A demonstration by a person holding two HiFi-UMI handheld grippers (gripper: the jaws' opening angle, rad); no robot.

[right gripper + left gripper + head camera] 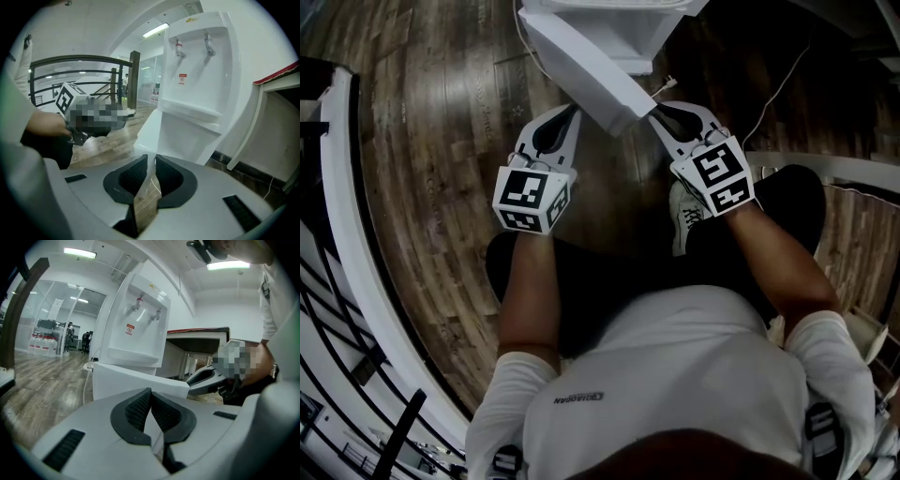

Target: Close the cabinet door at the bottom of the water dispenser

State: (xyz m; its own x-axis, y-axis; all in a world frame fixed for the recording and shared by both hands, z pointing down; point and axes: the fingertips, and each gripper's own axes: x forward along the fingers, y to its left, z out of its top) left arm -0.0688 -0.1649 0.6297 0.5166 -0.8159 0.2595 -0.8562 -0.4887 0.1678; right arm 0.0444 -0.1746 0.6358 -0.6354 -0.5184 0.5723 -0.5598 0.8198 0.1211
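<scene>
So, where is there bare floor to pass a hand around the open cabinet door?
Bare wood floor lies left of the cabinet door, out to the white railing. Right of the door is crowded: right gripper, cable, shoe.

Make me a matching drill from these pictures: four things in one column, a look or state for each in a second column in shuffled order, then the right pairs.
Things
1. cabinet door
2. floor
3. marker cube
4. sneaker

Looks or states
A. dark wooden planks
B. white with laces
C. black-and-white square pattern
D. swung open toward the person

Pairs: 1-D, 2-A, 3-C, 4-B
</scene>
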